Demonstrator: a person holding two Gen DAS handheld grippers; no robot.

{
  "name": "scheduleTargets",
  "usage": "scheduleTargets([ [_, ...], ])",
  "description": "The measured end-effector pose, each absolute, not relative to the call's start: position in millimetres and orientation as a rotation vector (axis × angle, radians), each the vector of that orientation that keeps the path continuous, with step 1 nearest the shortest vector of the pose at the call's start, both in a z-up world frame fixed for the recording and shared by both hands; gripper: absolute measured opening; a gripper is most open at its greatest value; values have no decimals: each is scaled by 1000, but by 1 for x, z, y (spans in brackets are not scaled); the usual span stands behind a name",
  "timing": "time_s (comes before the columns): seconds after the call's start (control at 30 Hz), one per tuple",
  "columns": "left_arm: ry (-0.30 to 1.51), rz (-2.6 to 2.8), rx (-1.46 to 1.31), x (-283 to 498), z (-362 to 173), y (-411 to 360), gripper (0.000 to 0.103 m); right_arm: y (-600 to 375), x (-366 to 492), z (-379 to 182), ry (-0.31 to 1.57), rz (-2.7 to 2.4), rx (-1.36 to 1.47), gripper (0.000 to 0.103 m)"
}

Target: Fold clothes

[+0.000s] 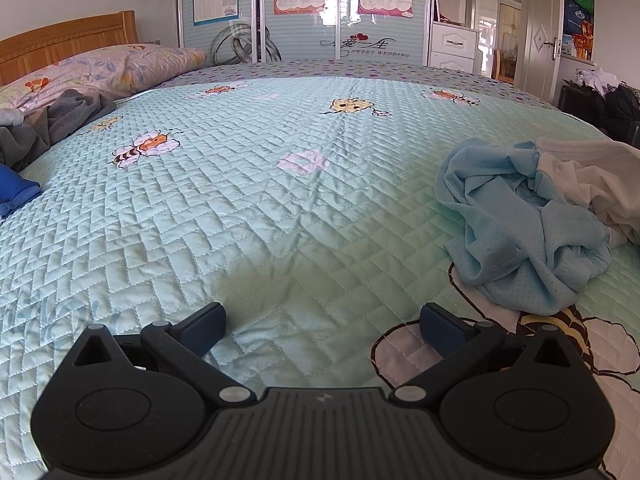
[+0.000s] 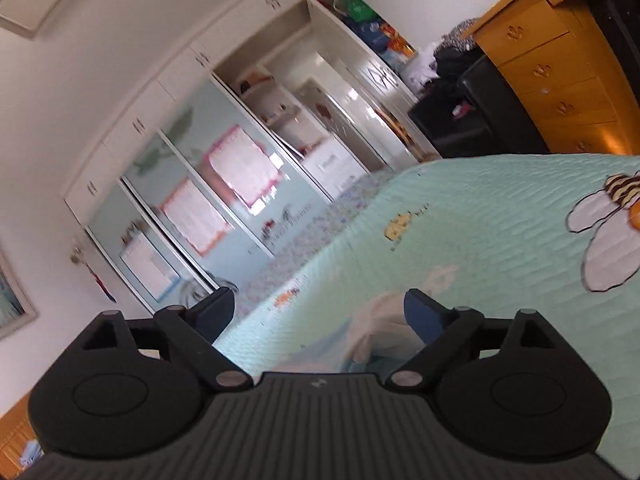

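Observation:
A crumpled light blue garment (image 1: 520, 224) lies on the green quilted bedspread (image 1: 260, 208) at the right, with a white garment (image 1: 592, 184) bunched against its far side. My left gripper (image 1: 322, 326) hovers low over the bedspread, open and holding nothing, left of the blue garment and apart from it. In the right wrist view the picture is rolled and blurred. My right gripper (image 2: 320, 312) stands open above the bed, with a white and pale blue heap of cloth (image 2: 376, 328) just beyond and below its right finger (image 2: 424, 316), not gripped.
A flowered pillow (image 1: 120, 68) and a grey garment (image 1: 52, 124) lie at the head of the bed, a dark blue cloth (image 1: 16, 196) at the left edge. A wardrobe with sliding doors (image 1: 304, 12) stands behind the bed, a wooden dresser (image 2: 560, 72) to the right.

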State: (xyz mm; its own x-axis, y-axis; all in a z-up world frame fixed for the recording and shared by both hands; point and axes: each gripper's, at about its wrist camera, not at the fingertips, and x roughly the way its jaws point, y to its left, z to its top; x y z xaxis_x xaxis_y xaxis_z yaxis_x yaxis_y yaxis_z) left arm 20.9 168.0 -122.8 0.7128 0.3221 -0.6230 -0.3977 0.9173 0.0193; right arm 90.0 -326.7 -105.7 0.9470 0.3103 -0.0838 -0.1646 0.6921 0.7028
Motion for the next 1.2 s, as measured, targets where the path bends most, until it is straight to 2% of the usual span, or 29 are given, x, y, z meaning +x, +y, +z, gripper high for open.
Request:
scheduleTargets([
  [0.1, 668, 399, -128, 20, -122, 169, 103, -339, 115, -143, 222, 319, 947, 97],
  [0.2, 674, 403, -136, 20, -121, 169, 103, -354, 137, -185, 279, 344, 1152, 97],
  [0.33, 710, 414, -166, 21, -111, 167, 103, -367, 130, -223, 84, 533, 1206, 97],
  [0.43, 721, 369, -256, 27, -99, 165, 103, -384, 134, -239, 28, 601, 1375, 97],
  [0.77, 809, 471, -315, 80, -102, 155, 103, -382, 135, -236, 18, 629, 1352, 98],
  [1.2, 793, 665, -347, 63, -98, 151, 103, -389, 142, -229, 19, 640, 1355, 98],
])
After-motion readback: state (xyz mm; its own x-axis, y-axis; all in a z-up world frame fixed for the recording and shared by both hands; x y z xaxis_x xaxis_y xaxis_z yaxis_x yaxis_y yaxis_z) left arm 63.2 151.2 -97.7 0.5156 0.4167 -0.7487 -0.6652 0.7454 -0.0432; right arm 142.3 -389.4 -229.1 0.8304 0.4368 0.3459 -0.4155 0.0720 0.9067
